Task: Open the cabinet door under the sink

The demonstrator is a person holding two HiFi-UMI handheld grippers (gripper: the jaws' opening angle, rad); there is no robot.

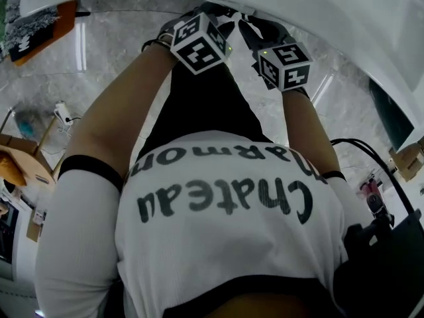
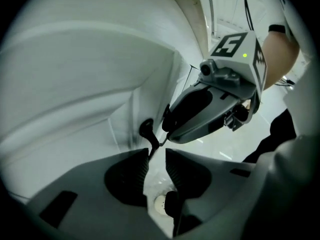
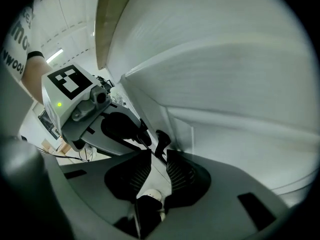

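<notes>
The white cabinet door under the sink carries a small black handle. My left gripper is open, and the handle's thin stem runs down into the gap at its tips, with no pad pressing on it. The right gripper is also open around a black handle on the white door, stem between the tips. Each gripper shows in the other's view, close beside it. In the head view only the two marker cubes show; the jaws are hidden under the sink.
The sink's white curved rim hangs over both hands. Grey marble floor lies below. Cardboard boxes stand at the left, and a black cable and gear at the right. The person's white shirt fills the lower head view.
</notes>
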